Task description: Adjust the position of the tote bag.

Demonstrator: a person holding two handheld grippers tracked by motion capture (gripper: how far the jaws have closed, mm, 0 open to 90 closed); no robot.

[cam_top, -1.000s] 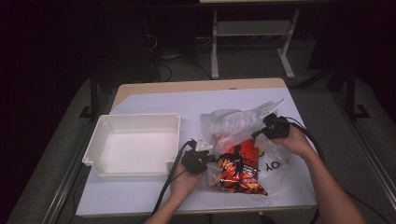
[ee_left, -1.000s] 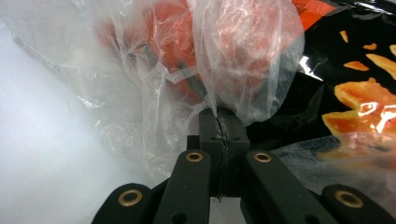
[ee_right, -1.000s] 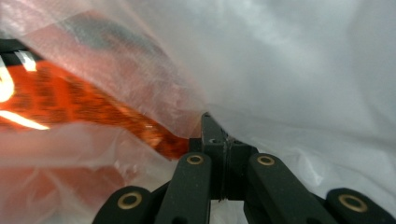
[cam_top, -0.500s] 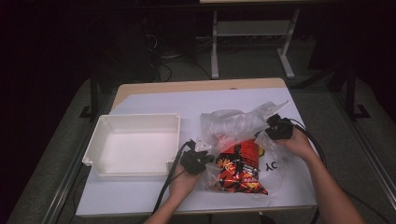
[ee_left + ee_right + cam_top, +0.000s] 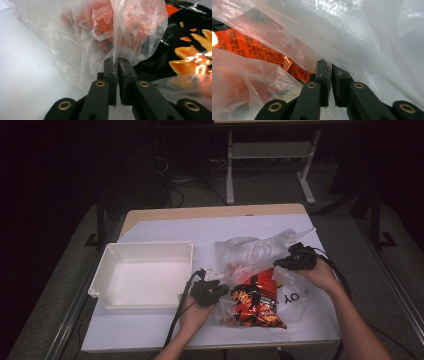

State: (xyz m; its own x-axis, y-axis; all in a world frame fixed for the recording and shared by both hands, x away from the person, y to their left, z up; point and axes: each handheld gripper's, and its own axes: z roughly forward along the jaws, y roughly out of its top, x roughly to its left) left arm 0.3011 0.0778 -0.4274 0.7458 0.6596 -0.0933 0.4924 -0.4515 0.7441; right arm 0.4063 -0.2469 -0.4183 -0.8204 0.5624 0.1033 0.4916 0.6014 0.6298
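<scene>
Near the surface's front right corner, the left gripper (image 5: 117, 62) and right gripper (image 5: 329, 65) each have fingers clamped on the clear plastic bag (image 5: 260, 255) around a red-and-black snack packet (image 5: 255, 302), apparently mid-unbagging; next, spreading the film apart.

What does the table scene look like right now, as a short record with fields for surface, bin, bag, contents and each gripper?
surface: table with a white sheet
bin: empty white plastic bin, left of the bag
bag: crumpled clear plastic bag, right of centre
contents: red and black snack packet partly out of the bag
left gripper: shut on a fold of the bag film
right gripper: shut on the bag film
</scene>
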